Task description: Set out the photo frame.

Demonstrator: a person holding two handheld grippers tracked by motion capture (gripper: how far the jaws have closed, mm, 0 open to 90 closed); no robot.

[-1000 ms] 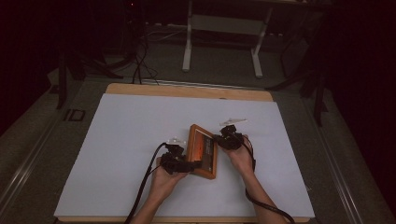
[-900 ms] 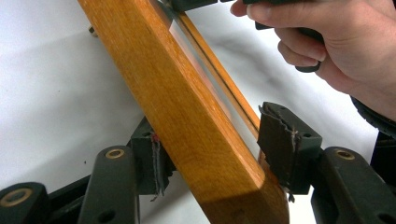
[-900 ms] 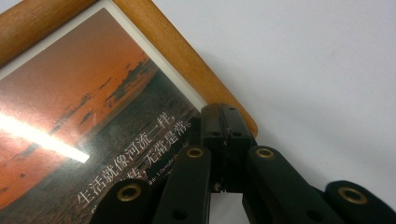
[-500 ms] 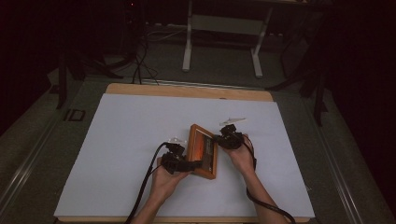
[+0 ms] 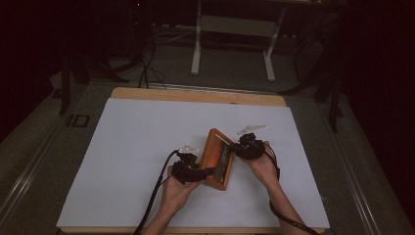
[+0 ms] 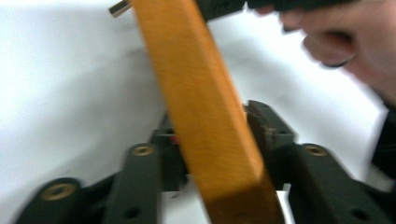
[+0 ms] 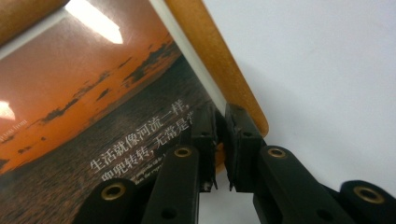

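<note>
On the white table [image 5: 122, 161], with nothing near it, the wooden picture frame [image 5: 219, 159] with a sunset photo [image 7: 84, 102] inside stands tilted between the left gripper [image 5: 195, 172], just closing and squeezing its edge, and the right gripper [image 5: 238, 147], just loosening narrowly around its rim.

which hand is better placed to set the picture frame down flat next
Left, probably. The left tongs have just been closing and straddle the picture frame across its near wooden edge, a broad hold. The right tongs have just been opening and only nip the thin rim at its far side.
</note>
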